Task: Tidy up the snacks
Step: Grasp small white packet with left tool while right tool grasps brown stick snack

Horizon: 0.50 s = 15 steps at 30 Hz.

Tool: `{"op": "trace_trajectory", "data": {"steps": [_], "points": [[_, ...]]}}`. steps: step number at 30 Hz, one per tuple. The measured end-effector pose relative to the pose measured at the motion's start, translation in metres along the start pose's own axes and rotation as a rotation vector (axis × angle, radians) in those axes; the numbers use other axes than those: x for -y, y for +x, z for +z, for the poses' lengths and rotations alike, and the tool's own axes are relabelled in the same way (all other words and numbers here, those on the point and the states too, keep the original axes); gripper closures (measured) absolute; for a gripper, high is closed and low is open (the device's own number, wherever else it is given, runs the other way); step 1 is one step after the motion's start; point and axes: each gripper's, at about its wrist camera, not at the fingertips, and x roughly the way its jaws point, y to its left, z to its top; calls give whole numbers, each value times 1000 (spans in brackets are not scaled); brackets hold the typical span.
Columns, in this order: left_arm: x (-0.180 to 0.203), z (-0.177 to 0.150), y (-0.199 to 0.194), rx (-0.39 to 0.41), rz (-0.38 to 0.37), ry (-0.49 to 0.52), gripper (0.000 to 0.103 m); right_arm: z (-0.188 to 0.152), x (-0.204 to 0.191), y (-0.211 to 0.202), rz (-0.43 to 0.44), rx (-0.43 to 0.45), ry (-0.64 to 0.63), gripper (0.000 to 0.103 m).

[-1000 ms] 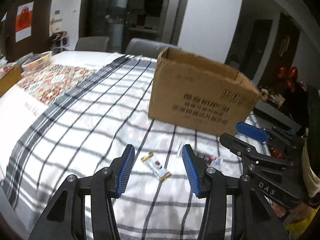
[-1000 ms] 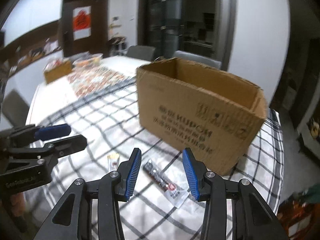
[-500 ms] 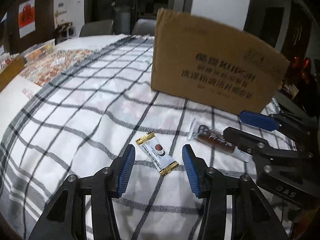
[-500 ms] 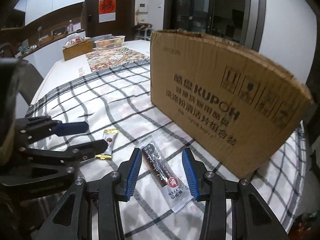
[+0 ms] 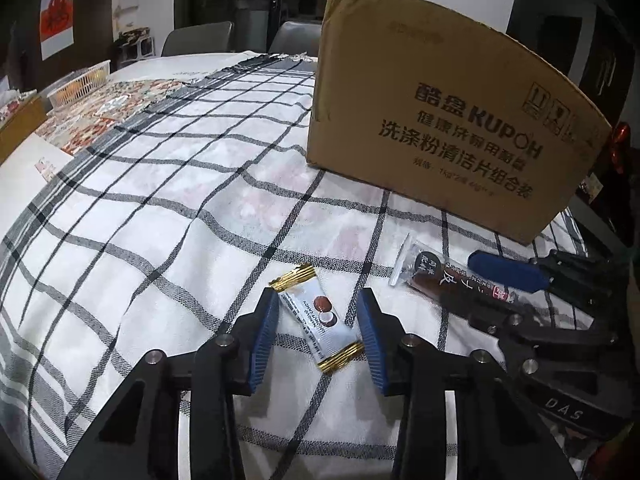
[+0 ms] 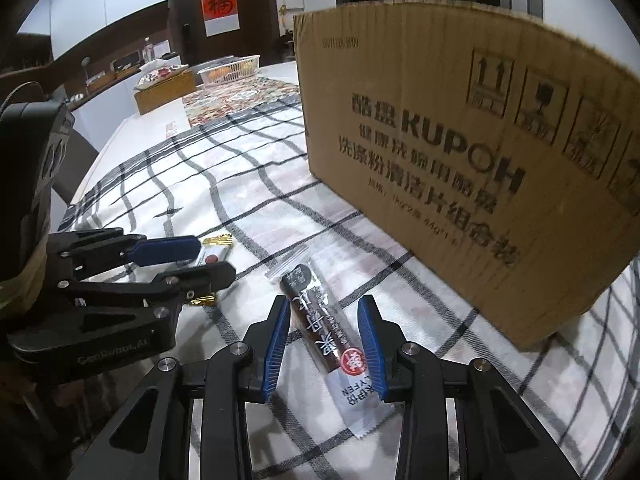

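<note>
A white candy with gold ends (image 5: 316, 320) lies slantwise on the checked tablecloth (image 5: 160, 220). It sits between the blue pads of my left gripper (image 5: 317, 302), whose jaws are closing, with the pads right at the wrapper's corners. A dark brown snack bar (image 6: 320, 320) in a clear wrapper lies between the pads of my right gripper (image 6: 324, 308). These jaws are also closing, with a thin gap on each side. Each gripper shows in the other's view: the right gripper (image 5: 458, 280) over the bar (image 5: 428, 272), the left gripper (image 6: 216, 258) over the candy (image 6: 218, 242). A tall cardboard box (image 5: 440, 120) stands just behind both snacks.
The cardboard box (image 6: 460, 140) blocks the far right of the table. A patterned runner (image 5: 108, 116), a white basket (image 6: 230, 70) and a wooden box (image 6: 164, 88) lie at the far left end. Chairs (image 5: 200, 38) stand beyond the table.
Both grippers have come down and forward onto the table. The candy and the bar now lie between narrower jaws, and the box looms taller.
</note>
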Motion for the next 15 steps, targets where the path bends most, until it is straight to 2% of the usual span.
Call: {"op": "trace_trajectory", "data": {"steps": [3,4,7,15], "points": [[-2,1,1,0,-8,-4,71,1,1,2,-3,-3,13,67],[-2,2,2,-1,-11,-3,71,1,1,2,-3,-4,14,70],[-3,3,2,-5,-19,-6,71,2,0,5,-1,-22,14,71],[-6,8,5,-20,-43,-12,71,8,-3,14,-12,-66,24,71]]}}
